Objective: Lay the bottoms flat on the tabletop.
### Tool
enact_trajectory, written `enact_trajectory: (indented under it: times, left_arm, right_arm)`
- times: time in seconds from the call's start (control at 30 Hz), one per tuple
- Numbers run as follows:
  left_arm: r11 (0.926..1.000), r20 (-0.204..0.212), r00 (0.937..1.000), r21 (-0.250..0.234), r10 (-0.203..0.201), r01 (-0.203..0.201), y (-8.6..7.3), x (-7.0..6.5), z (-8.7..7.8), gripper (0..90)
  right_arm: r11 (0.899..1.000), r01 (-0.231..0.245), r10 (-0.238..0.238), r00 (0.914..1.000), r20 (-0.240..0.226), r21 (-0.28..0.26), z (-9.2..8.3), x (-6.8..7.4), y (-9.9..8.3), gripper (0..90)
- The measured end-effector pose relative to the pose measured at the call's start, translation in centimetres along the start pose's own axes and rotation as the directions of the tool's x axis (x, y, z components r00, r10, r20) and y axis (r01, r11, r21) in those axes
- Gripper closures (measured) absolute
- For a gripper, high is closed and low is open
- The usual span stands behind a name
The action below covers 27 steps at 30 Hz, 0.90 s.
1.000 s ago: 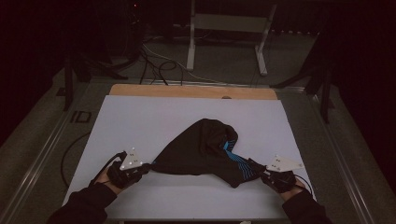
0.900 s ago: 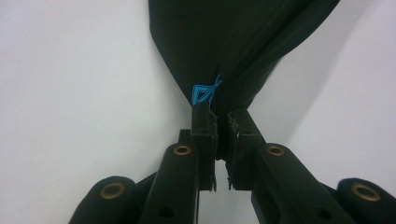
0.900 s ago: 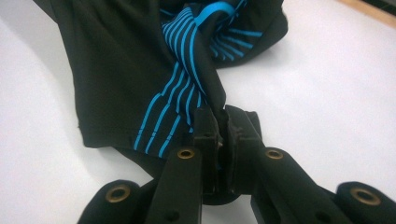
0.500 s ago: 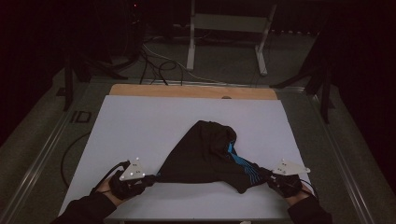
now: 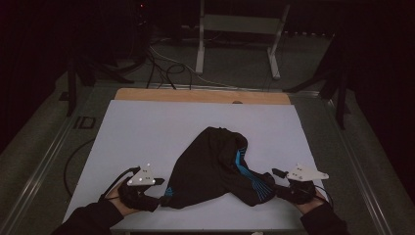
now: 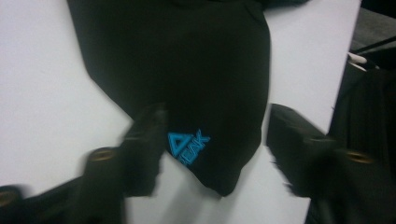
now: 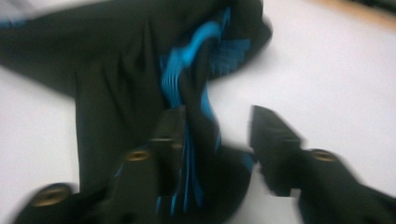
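Garment: the black garment with blue trim (image 5: 215, 166) is lying crumpled on the white table sheet (image 5: 147, 132), in the lower middle of the high view, spreading from a narrow top near the centre down to two corners at the lower left and lower right.

Left corner: in your left gripper view, the pointed corner of the cloth with the blue triangle logo (image 6: 187, 147) is sitting in the lower centre of the frame, flat on the white sheet.

Left gripper: you are holding your left gripper (image 5: 155, 199) at the lower left of the high view, right at that corner. Its jaws have just been opening and are now standing well apart; the logo corner is lying between them, with one jaw at the cloth's edge and the other clear of it, so nothing is being pinched.

Right corner: in your right gripper view, the bunched fold with blue stripes (image 7: 187, 93) is running from the upper centre down to the bottom of the frame.

Right gripper: you are holding your right gripper (image 5: 280, 188) at the lower right of the high view, against the striped end. Its jaws have just been opening too; they are standing apart, one over the striped cloth, the other over bare sheet, gripping nothing.

Forearms: your dark sleeves (image 5: 93, 220) are coming in along the bottom edge.
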State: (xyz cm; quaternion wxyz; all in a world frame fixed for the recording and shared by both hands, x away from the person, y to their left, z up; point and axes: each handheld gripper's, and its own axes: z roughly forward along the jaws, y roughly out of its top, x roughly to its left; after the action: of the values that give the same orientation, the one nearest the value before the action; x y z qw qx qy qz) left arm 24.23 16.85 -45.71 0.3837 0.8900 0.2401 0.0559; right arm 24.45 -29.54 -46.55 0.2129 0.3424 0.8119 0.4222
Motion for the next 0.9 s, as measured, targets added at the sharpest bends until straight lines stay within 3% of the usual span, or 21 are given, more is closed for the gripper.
enact_trajectory:
  times: [0.1,0.27,0.33,0.5,0.57,0.7,0.77,0.87,0.9]
  left_arm:
    - [1.0000,-0.031,0.9995,-0.004,-0.007,0.007,1.0,0.6,0.5,27.6]
    - [0.9991,-0.071,0.9965,-0.005,-0.043,0.043,2.1,2.3,1.6,27.9]
    - [0.9984,-0.085,0.9947,-0.004,-0.057,0.057,2.4,3.0,2.0,27.9]
    - [0.9953,-0.103,0.9900,0.001,-0.097,0.097,3.2,4.9,3.6,30.8]
    - [0.9915,-0.108,0.9858,0.008,-0.129,0.130,3.3,5.7,4.5,31.5]
    - [0.9853,-0.116,0.9796,0.029,-0.164,0.169,3.1,7.0,6.2,32.0]
    - [0.9805,-0.103,0.9764,0.032,-0.190,0.194,2.9,7.6,7.0,32.5]
    - [0.9764,-0.092,0.9744,0.050,-0.205,0.210,2.6,8.1,8.2,33.0]
    - [0.9751,-0.092,0.9735,0.056,-0.209,0.215,2.5,8.2,8.6,34.0]
  right_arm:
    - [0.999,0.003,-0.003,1.0000,-0.001,-0.045,0.7,0.1,2.0,35.5]
    - [0.999,0.003,-0.004,0.9997,-0.023,-0.051,3.0,0.1,3.9,39.0]
    - [1.000,-0.011,0.010,0.9983,-0.057,-0.017,4.2,-0.2,4.4,39.2]
    - [0.999,-0.039,0.041,0.9965,-0.073,0.032,7.0,-0.9,4.8,45.6]
    - [0.998,-0.050,0.054,0.9949,-0.085,0.049,8.1,-1.0,4.8,46.6]
    - [0.993,-0.027,0.039,0.9944,-0.098,0.113,10.1,-0.8,4.4,47.9]
    - [0.990,-0.033,0.050,0.9918,-0.118,0.140,11.0,-0.6,4.0,49.8]
    - [0.985,-0.015,0.037,0.9917,-0.123,0.171,11.7,-0.4,3.6,61.3]
    - [0.983,-0.013,0.036,0.9916,-0.124,0.181,11.8,-0.3,3.5,70.0]
